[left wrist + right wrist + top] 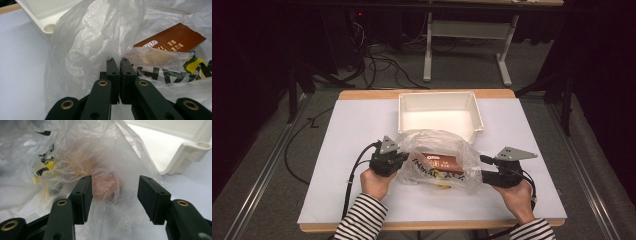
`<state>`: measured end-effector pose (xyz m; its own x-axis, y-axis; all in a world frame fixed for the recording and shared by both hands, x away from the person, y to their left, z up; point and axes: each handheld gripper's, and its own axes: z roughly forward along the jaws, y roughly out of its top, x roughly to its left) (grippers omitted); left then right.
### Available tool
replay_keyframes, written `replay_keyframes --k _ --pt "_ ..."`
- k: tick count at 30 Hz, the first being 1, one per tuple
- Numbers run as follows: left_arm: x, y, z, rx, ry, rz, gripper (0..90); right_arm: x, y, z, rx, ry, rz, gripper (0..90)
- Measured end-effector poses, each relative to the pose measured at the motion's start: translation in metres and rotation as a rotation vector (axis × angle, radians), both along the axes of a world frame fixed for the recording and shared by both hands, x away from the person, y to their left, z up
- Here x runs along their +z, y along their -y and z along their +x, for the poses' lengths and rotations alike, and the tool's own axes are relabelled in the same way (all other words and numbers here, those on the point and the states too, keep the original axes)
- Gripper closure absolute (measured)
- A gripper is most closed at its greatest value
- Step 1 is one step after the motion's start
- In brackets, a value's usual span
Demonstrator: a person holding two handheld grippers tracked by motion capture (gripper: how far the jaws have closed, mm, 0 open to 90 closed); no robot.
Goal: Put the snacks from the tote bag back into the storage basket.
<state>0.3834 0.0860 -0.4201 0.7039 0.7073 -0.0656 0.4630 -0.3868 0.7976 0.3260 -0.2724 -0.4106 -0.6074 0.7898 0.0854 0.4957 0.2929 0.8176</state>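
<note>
Centrally on the worktop (362,200), just in front of the white tray (439,97), a clear plastic bag (437,150) is seen, with a brown packet (439,161) inside. A fold of its film is pinched at its left edge by the left tool (119,61), jaws closed. The right tool (113,186) is held wide at the right edge, film lying between its jaws but not pressed.

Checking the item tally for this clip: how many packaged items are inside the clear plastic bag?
2 visible: a brown box in the middle of the plastic bag, and a black-and-yellow printed packet just below it. The crumpled film may hide more.
</note>
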Motion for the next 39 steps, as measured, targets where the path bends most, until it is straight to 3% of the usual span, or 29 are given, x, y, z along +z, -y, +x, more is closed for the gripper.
replay_keyframes --k 2,5,6,7,8,9,10,11,12,18,23,29,34,39 --pt "-0.001 0.001 0.002 -0.001 -0.005 0.0 88.2 -0.008 -0.005 0.009 -0.003 -0.041 -0.014 44.9" --pt "-0.002 0.004 0.003 -0.005 -0.007 0.001 88.2 -0.014 -0.007 0.015 -0.008 -0.063 -0.011 45.7" --pt "-0.003 0.005 0.003 -0.006 -0.007 0.001 88.2 -0.018 -0.008 0.02 -0.017 -0.082 -0.012 53.2" --pt "-0.003 0.005 0.003 -0.008 -0.008 0.003 88.2 -0.018 -0.008 0.02 -0.017 -0.082 -0.012 53.2" --pt "-0.003 0.005 0.003 -0.009 -0.007 0.004 88.2 -0.02 -0.008 0.022 -0.011 -0.086 -0.017 59.6" --pt "-0.003 0.006 0.003 -0.009 -0.007 0.004 88.2 -0.022 -0.009 0.024 0.0 -0.093 -0.026 72.0" --pt "-0.003 0.006 0.003 -0.009 -0.007 0.004 88.2 -0.022 -0.009 0.024 0.004 -0.099 -0.03 78.3" --pt "-0.003 0.006 0.004 -0.009 -0.006 0.004 88.2 -0.022 -0.009 0.024 0.004 -0.099 -0.03 78.3" --pt "-0.003 0.006 0.004 -0.008 -0.005 0.004 88.3 -0.022 -0.009 0.025 0.011 -0.102 -0.036 89.3" --pt "-0.005 0.005 0.007 0.003 -0.01 0.004 88.4 -0.023 -0.006 0.025 0.02 -0.082 -0.064 90.0" --pt "-0.007 0.002 0.011 0.024 -0.017 -0.004 88.5 -0.023 -0.001 0.027 -0.011 -0.067 -0.105 90.0" --pt "-0.013 -0.001 0.017 0.05 -0.037 -0.001 88.5 -0.032 0.012 0.033 -0.059 -0.095 -0.111 90.0" --pt "-0.03 0.001 0.025 0.064 -0.098 0.037 88.5 -0.051 0.021 0.041 -0.102 -0.158 -0.158 90.0" --pt "-0.036 0.0 0.029 0.073 -0.135 0.055 88.1 -0.058 0.024 0.042 -0.113 -0.182 -0.166 90.0"
